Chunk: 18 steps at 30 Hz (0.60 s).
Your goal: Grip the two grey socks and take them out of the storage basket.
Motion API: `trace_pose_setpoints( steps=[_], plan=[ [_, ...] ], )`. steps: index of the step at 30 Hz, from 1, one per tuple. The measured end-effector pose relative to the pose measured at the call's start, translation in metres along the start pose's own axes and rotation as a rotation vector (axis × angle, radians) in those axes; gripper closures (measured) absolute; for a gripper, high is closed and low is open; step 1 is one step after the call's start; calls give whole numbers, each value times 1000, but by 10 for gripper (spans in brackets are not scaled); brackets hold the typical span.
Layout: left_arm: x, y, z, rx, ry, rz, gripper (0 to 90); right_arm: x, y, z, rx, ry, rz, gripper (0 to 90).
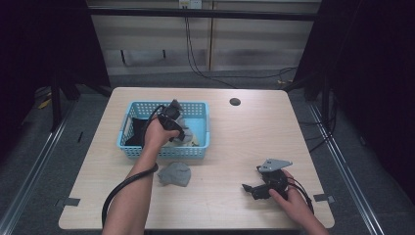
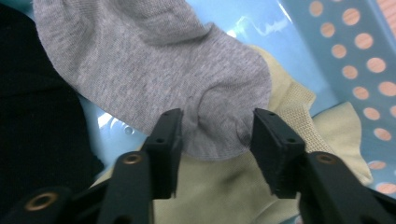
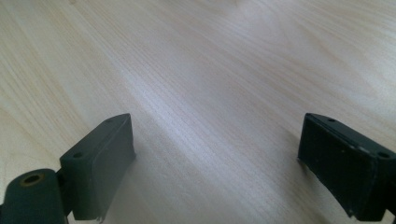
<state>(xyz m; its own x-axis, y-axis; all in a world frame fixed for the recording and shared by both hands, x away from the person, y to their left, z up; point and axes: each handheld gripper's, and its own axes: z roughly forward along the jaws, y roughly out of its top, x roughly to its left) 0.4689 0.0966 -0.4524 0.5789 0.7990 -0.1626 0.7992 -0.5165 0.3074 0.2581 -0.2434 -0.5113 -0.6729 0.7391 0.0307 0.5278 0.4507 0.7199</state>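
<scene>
One grey sock already lies on the tabletop, outside the blue basket. The left gripper reaches into the basket, its jaws half spread with the toe of a second grey sock bunched between them, pads at the fabric but not yet pinching it. Beneath lies a yellow sock; beside the jaws, dark cloth. The right gripper waits, jaws wide apart over bare wood. Most of the emptying remains.
</scene>
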Motion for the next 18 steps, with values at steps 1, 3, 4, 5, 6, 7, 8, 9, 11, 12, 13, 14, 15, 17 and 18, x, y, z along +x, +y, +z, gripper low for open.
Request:
trace_pose_setpoints(
  steps=[1, 3, 4, 5, 6, 7, 8, 9, 11, 12, 13, 14, 15, 17, 18],
  plan=[
    [0, 0, 0, 0, 0, 0, 558, 0, 0, 0, 0, 0, 0, 101],
    [-1, 1, 3, 21, 6, 17, 591, 0, 0, 0, 0, 0, 0, 101],
    [-2, 1, 3, 29, 3, 21, 616, 0, 0, 0, 0, 0, 0, 101],
    [-3, 1, 6, 46, -5, 30, 668, 0, 0, 0, 0, 0, 0, 101],
    [-3, 1, 6, 56, -2, 36, 684, 0, 0, 0, 0, 0, 0, 101],
    [-3, 2, 8, 66, -4, 38, 704, 0, 0, 0, 0, 0, 0, 101],
    [-4, 2, 8, 73, -6, 38, 739, 0, 0, 0, 0, 0, 0, 101],
    [-5, 3, 9, 81, -1, 34, 758, 0, 0, 0, 2, -2, 0, 101],
    [-6, 4, 9, 105, 0, 36, 832, 0, 0, 0, 2, -3, -1, 101],
    [-6, 5, 9, 110, -2, 32, 866, 0, 0, 0, 2, -2, -1, 101],
    [-6, 5, 9, 110, -2, 32, 877, 0, 0, 0, 2, -2, -1, 101],
    [-6, 5, 8, 112, -6, 22, 877, 0, 0, 0, 0, 0, 0, 101],
    [-6, 5, 6, 115, -17, 16, 886, 0, 0, 0, 0, 1, 0, 101],
    [-5, 5, 4, 114, -20, 19, 887, 0, 0, 0, 0, 1, 0, 101],
    [-5, 6, -2, 110, -22, 14, 888, 0, 0, 0, 0, 1, 1, 101]
  ],
)
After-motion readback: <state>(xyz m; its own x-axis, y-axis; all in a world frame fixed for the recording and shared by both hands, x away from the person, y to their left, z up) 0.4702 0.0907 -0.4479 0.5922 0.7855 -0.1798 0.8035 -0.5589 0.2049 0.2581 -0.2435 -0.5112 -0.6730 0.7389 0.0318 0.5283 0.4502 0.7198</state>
